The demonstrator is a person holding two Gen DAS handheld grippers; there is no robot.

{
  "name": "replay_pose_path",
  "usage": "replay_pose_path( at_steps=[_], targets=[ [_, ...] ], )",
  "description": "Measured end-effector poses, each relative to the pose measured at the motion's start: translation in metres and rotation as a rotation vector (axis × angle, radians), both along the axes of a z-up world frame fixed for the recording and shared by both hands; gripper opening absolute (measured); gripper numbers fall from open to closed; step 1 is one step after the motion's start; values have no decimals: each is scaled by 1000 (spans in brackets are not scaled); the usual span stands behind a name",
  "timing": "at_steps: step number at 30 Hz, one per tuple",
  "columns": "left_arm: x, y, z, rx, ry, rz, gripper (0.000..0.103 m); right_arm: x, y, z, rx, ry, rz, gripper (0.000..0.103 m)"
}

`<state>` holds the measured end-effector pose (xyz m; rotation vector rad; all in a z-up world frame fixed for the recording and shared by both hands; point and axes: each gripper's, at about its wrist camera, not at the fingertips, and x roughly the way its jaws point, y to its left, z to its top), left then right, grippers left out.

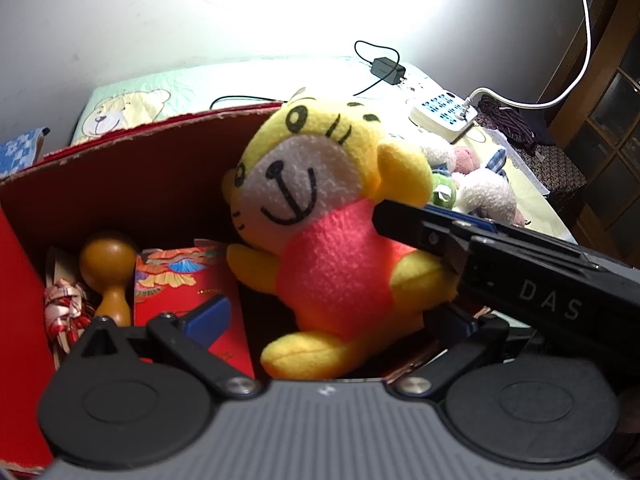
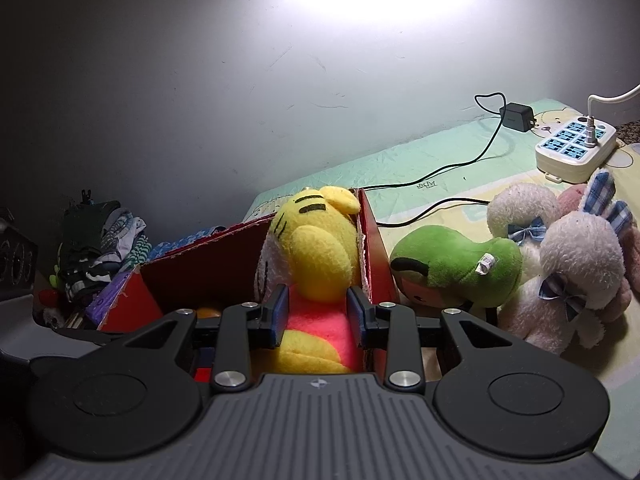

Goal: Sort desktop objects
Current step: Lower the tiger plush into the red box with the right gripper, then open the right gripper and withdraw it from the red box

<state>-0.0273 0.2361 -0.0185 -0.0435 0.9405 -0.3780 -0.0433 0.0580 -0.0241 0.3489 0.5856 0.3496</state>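
Gripping the tiger plush (image 2: 320, 248) over the red box (image 2: 192, 276), right gripper (image 2: 318, 316) fingers clamped (left gripper (image 1: 320, 320) spread wide)

The tiger toy (image 2: 320, 248) shows only its back and one ear in the right wrist view; its face is turned away, and its legs are cut off by the right gripper's (image 2: 318, 316) body. In the left wrist view the right gripper's finger (image 1: 408, 220) covers the toy's far arm. The left gripper's (image 1: 328, 320) right finger is mostly hidden behind the toy. The box (image 1: 120, 184) runs off the left edge, and its floor is in shadow. The wooden stamp's (image 1: 108, 276) base sits behind the gripper linkage. Print on the red packet (image 1: 188, 288) is too small to read. The clothes pile (image 2: 100, 248) is dark and indistinct. The pink plush (image 2: 628, 240) is cut by the right edge.
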Motion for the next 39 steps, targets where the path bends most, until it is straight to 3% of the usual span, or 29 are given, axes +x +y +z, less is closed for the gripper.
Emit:
replay_pose_path(
  at_steps=[4, 12, 14, 20, 30, 39],
  targets=[
    [-3, -5, 5, 37, -11, 14, 102, 0, -5, 2, 19, 9, 32, 33],
    [-18, -7, 21, 36, -27, 72, 102, -1, -31, 9, 94, -5, 110, 34],
    [-20, -11, 25, 43, -34, 94, 102, -2, -37, 12, 80, -12, 95, 42],
    [-24, -29, 37, 75, -54, 155, 102, 1, -69, 10, 112, 2, 98, 42],
    [-23, -78, 61, 174, -116, 220, 102, 0, -109, 2, 114, 35, 112, 42],
    [-24, -135, 67, 216, -152, 181, 102, -7, -152, -2, 115, 63, 79, 43]
  ],
)
